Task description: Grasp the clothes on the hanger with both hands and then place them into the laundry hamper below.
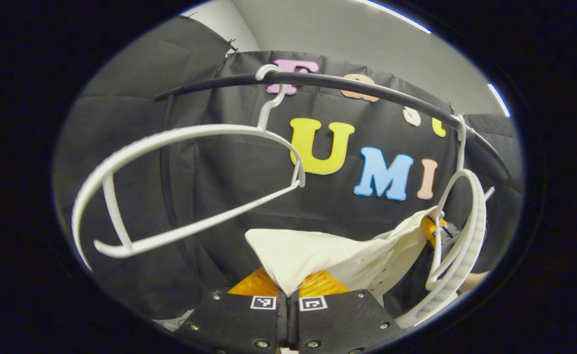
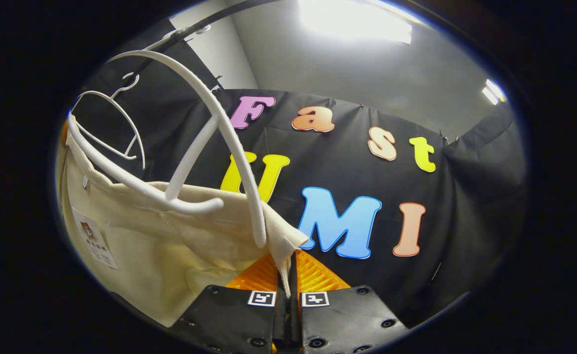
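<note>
Under the rail, both grasps look made: the left gripper is clamped on one corner of the cloth, the right gripper on the opposite corner. The cloth, cream, thin and slack with a small tag, stretches between them, one edge touching a white hanger; whether it is fully off I cannot tell. An empty hanger hangs beside. Lowering into the hamper remains.
</note>
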Demonstrator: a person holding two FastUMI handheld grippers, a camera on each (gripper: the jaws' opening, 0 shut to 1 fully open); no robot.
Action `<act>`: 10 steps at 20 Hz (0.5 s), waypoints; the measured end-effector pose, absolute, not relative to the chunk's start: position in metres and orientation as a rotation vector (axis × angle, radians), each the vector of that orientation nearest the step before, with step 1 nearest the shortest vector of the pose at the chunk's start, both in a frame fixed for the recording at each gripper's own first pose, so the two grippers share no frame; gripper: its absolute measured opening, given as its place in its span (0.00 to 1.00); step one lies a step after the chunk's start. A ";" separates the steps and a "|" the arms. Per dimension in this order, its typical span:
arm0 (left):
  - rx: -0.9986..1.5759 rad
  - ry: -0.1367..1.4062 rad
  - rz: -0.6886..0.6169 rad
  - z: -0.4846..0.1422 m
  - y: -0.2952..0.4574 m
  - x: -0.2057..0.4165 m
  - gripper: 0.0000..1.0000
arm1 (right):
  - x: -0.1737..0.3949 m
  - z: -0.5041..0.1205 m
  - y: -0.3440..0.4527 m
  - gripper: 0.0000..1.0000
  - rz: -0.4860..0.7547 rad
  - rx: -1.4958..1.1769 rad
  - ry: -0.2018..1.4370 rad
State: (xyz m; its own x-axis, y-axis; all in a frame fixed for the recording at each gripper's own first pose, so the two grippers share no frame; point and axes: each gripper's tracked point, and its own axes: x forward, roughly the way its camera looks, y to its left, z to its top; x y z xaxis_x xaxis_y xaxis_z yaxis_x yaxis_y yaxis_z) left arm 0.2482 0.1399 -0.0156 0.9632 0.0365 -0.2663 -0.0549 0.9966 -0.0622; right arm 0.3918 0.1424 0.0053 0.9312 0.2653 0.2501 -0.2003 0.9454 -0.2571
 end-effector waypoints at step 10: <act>-0.126 0.327 0.119 -0.083 0.139 0.198 0.01 | 0.344 -0.079 0.129 0.05 0.315 -0.171 -0.064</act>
State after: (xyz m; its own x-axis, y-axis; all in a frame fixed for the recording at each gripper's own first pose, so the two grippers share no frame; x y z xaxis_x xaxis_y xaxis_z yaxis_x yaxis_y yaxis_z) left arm 0.1984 0.1390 -0.0829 0.9400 0.0956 -0.3274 -0.1365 0.9851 -0.1044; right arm 0.3437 0.1288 -0.0793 0.9488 0.3138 0.0361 -0.3030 0.9364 -0.1771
